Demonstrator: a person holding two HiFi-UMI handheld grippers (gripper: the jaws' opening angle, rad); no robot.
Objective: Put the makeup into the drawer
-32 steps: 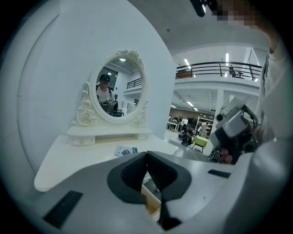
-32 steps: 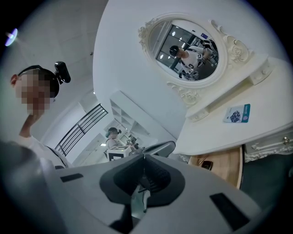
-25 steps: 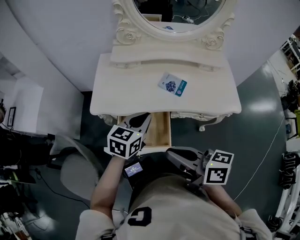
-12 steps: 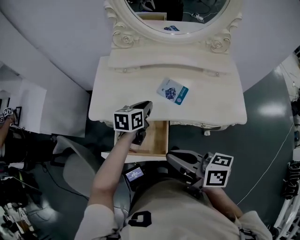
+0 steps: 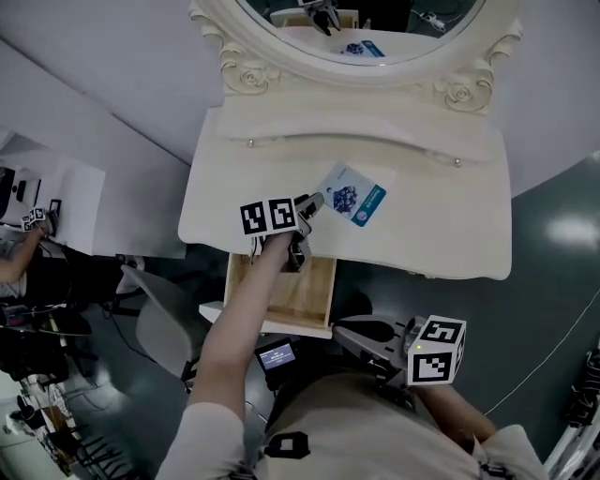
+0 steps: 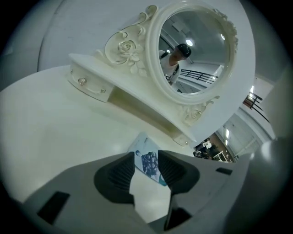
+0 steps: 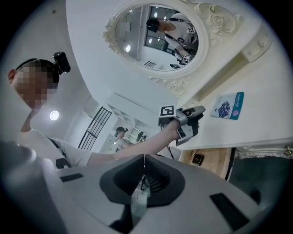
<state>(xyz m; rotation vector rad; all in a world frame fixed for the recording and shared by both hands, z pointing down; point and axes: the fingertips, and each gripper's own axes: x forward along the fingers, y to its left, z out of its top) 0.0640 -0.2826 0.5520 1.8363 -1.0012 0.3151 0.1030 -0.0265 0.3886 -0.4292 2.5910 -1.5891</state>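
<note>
Vanity top: makeup card flat | drawer open | left tool just spreading, empty | right tool pressed together

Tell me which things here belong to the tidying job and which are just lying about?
Job: makeup packet, lying on the tabletop; open drawer beneath it.
Just about: mirror; chair.
</note>
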